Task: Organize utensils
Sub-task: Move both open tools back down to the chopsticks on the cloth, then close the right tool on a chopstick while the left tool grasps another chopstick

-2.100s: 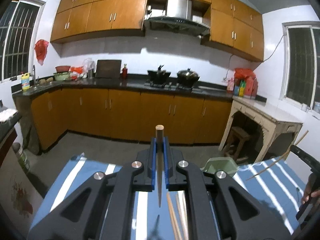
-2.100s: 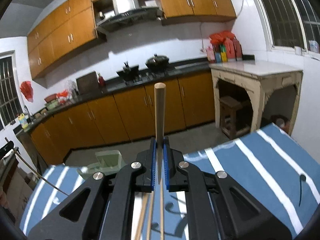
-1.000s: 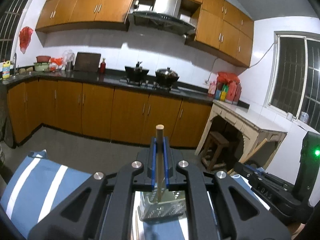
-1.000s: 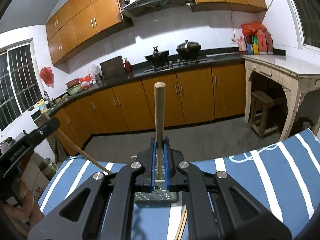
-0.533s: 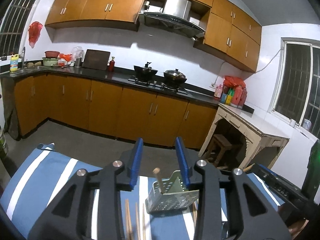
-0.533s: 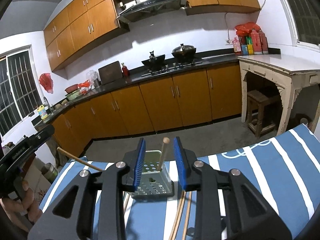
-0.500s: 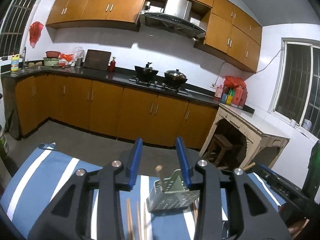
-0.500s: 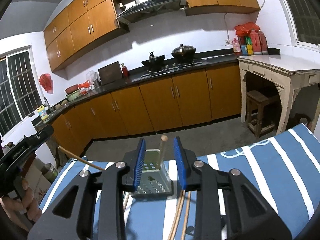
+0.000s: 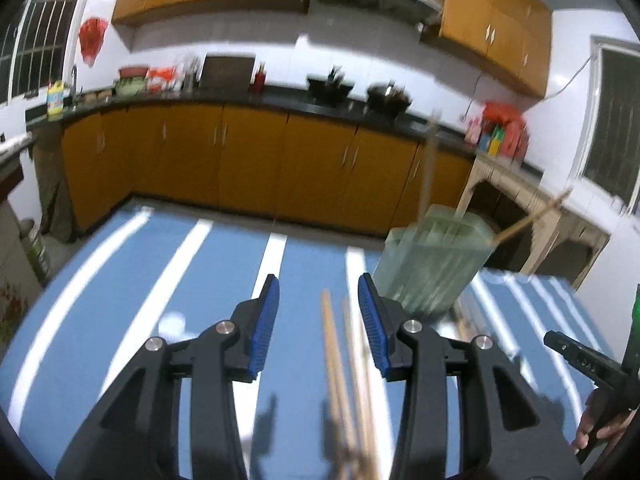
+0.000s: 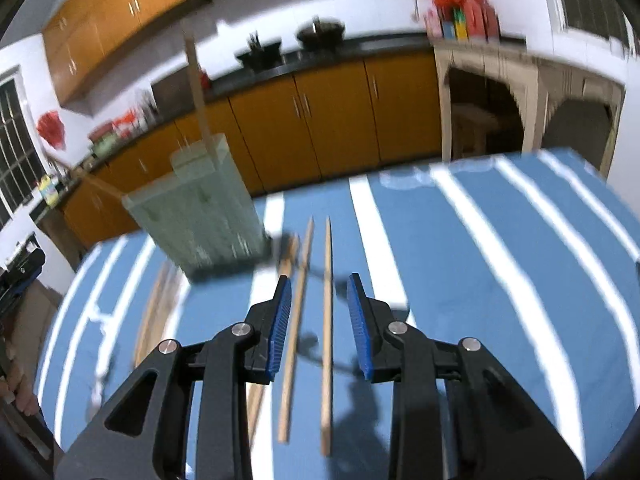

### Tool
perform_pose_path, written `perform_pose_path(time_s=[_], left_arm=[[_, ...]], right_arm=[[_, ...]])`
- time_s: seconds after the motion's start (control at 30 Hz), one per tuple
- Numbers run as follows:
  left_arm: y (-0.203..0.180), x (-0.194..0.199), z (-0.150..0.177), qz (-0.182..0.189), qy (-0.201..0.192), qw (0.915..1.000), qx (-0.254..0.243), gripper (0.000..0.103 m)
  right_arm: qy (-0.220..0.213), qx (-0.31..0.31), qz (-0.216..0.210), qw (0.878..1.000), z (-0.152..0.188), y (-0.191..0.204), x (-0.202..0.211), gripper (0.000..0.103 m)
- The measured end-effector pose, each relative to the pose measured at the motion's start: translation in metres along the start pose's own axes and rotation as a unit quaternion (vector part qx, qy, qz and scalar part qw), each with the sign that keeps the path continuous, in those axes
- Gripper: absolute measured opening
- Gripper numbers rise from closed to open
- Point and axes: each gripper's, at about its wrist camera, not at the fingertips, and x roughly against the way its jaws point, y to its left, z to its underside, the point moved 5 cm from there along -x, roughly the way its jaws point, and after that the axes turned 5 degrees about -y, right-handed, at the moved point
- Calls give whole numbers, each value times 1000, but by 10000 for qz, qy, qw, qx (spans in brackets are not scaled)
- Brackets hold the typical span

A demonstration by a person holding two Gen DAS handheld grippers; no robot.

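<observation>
left gripper (image 9: 318, 322): jaws wide apart, nothing between the blue pads, hanging over the striped cloth.
right gripper (image 10: 316, 318): jaws wide apart too, empty, low over loose chopsticks.
utensil holder (image 9: 434, 262): pale green perforated caddy standing on the blue-and-white striped cloth (image 9: 132, 292) that covers the counter; in the left view it sits ahead and to the right of the left gripper, just past the right pad. Blurred by motion.
utensil holder, right view: same caddy (image 10: 200, 208) ahead and to the left of the right gripper.
chopstick in holder (image 10: 198, 96): one wooden stick stands near upright in the caddy, top well above the rim; the left view shows it too (image 9: 428, 168), faint and blurred.
second stick (image 9: 532, 218): leans out of the caddy's far side at a shallow angle; in the right view it pokes out to the left (image 10: 94, 182).
loose chopsticks, right view (image 10: 327, 332): two lie flat on the cloth between the open jaws, roughly parallel, pointing toward the caddy; one more lies just left of them by the left pad, and a few (image 10: 154, 312) rest further left, beside the caddy base.
loose chopsticks, left view (image 9: 338, 376): two or three blurred sticks run between the jaws; count unclear.
only in left view: the other gripper's black body (image 9: 580, 364) at the right edge, fingers (image 9: 592, 428) of a hand on it.
only in right view: sharp outline of the sticks on the cloth.
</observation>
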Motion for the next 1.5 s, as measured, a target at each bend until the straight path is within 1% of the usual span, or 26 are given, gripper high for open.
perform_pose_path(time_s=[0.1,0.2,0.27,0.3,0.37,0.43,0.47,0.57,0.63,0.73,0.93,1.0,1.07,1.2,1.3,1.43,1.5], left_arm=[[9,-12,29,-49,354,9993,97,41],[14,-22,54,-61,657,9978,28,41],[13,-25,63,-10,777,9970,-22,41],[13,-26,69,35,842,9964,-61,41],[9,-27,76,101,935,9955,-150,41],[4,-31,83,190,1056,9940,-232,41],[2,-32,85,220,1098,9934,-249,41],[-5,-36,93,327,1249,9911,-317,38],[-10,-39,98,396,1352,9893,-374,33],[-15,-42,105,431,1496,9865,-500,27],[-21,-47,115,409,1667,9829,-669,19],[-22,-49,118,396,1713,9818,-715,18],[-23,-50,119,350,1707,9815,-795,16],[-21,-54,117,262,1711,9817,-792,9],[-14,-61,112,105,1685,9828,-750,8],[4,-74,101,-164,1651,9843,-600,8],[10,-78,98,-179,1647,9845,-570,8]], right_arm=[[339,120,30,9993,24,1,-18,30],[584,282,150,9978,40,3,-33,30],[693,331,219,9968,48,3,-36,30],[711,370,268,9964,53,2,-38,30],[596,582,460,9955,55,4,-34,24],[560,638,581,9947,56,1,-33,11],[554,572,601,9950,55,-2,-33,9],[512,302,785,9951,51,-17,-31,8],[516,164,764,9956,49,-24,-31,8],[520,176,757,9956,49,-25,-30,8],[518,146,740,9958,48,-25,-30,8],[518,133,734,9959,48,-26,-30,8],[518,133,735,9959,48,-26,-30,8],[518,142,742,9958,49,-26,-30,8],[536,156,744,9957,48,-26,-30,8],[541,136,719,9958,47,-27,-30,8],[517,166,727,9959,48,-26,-29,8]])
